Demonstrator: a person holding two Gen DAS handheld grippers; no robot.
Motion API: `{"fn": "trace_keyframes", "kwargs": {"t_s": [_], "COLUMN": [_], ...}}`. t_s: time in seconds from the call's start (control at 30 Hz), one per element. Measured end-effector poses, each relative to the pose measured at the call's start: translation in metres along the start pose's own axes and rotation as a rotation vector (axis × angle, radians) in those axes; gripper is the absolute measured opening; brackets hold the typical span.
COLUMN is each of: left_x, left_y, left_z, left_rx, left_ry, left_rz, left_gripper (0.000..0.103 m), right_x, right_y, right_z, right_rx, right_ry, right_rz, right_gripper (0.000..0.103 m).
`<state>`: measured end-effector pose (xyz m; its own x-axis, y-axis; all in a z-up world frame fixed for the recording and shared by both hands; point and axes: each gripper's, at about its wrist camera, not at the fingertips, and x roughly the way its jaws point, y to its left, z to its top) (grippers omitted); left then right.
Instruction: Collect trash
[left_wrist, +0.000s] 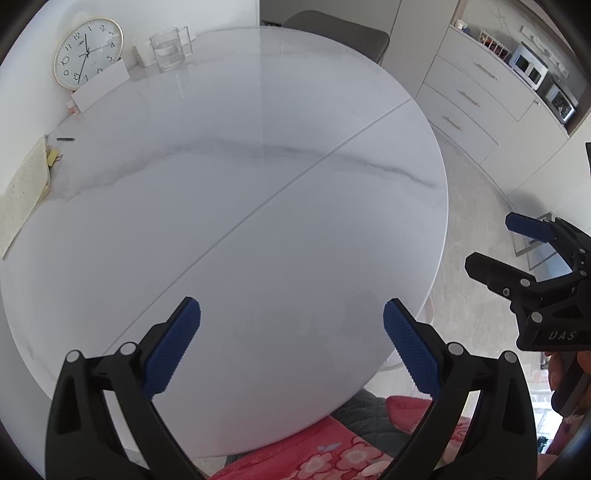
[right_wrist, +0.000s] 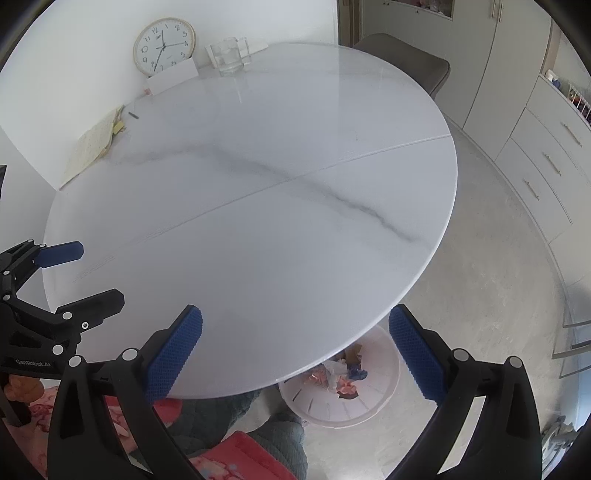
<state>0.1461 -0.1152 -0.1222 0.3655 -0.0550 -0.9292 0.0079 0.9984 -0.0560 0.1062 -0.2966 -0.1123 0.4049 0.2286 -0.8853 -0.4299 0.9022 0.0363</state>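
You held your left gripper (left_wrist: 291, 345) with its blue pads spread wide, nothing between them. Your right gripper (right_wrist: 295, 352) sat just as wide and empty, level beside the left one, and your hand (left_wrist: 569, 373) wrapped its handle at the picture's edge.

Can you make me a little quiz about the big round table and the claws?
1. True or false: both the left claw and the right claw are open and hold nothing.
2. Where is the crumpled trash? A) middle of the table B) in the pale bin on the floor by the table's edge C) on the chair
3. Fill in: a wall ____ leans at the far edge of the table, near a glass.

Key: 1 true; 2 B; 3 clock.
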Motion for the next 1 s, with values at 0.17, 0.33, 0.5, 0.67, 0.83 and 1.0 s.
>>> {"fn": "trace_keyframes", "kwargs": {"t_s": [0.17, 0.33, 0.5, 0.67, 0.83, 1.0], "left_x": [-0.022, -0.059, -0.101, -0.140, -0.162, -0.167], "left_y": [0.004, 0.007, 0.007, 0.009, 0.011, 0.019], "left_z": [0.024, 0.050, 0.081, 0.101, 0.108, 0.102], "left_rx": [-0.036, -0.046, -0.043, -0.075, -0.125, -0.184], "left_ry": [-0.092, -0.227, -0.354, -0.432, -0.471, -0.474], "left_rz": [0.007, 0.066, 0.139, 0.173, 0.216, 0.233], "left_gripper": [0.095, 0.095, 0.095, 0.095, 0.095, 0.095], "right_x": [-0.022, -0.058, -0.096, -0.129, -0.147, -0.148], "right_y": [0.005, 0.004, 0.001, 0.003, 0.012, 0.016], "right_z": [0.024, 0.056, 0.086, 0.111, 0.121, 0.121], "right_rx": [-0.013, -0.005, -0.002, -0.006, -0.041, -0.058], "right_ry": [-0.084, -0.194, -0.300, -0.385, -0.438, -0.439], "right_rz": [-0.032, -0.046, -0.057, -0.050, -0.038, 0.001], "right_gripper": [0.100, 0.101, 0.101, 0.101, 0.101, 0.101]}}
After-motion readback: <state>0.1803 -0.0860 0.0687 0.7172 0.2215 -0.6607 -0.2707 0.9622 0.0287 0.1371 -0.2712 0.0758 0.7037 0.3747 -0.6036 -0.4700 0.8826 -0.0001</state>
